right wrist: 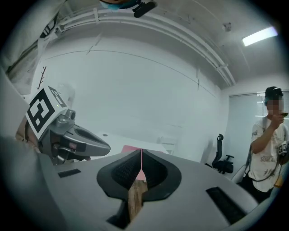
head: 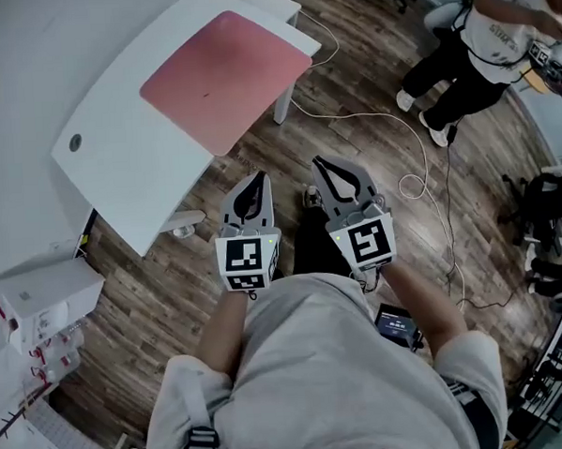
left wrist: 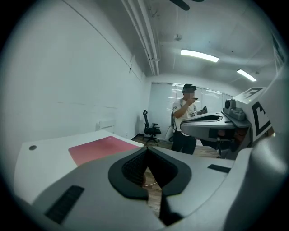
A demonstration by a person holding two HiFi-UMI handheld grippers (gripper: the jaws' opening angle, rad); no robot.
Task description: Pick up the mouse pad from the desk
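Note:
A pink mouse pad [head: 224, 77] lies flat on the white desk [head: 117, 152] at the upper left of the head view. It also shows as a pink patch [left wrist: 101, 147] in the left gripper view and as a sliver [right wrist: 131, 148] in the right gripper view. My left gripper [head: 256, 178] and right gripper [head: 320, 162] hang side by side over the wood floor, short of the desk's near edge, both pointing toward it. Both are shut with nothing between the jaws. Neither touches the pad.
A person [head: 478, 40] stands at the upper right on the wood floor, with white cables [head: 404, 151] trailing across it. White boxes [head: 41, 297] sit at the left below the desk. An office chair [left wrist: 151, 128] stands far back. A desk leg [head: 284, 101] is near the pad's corner.

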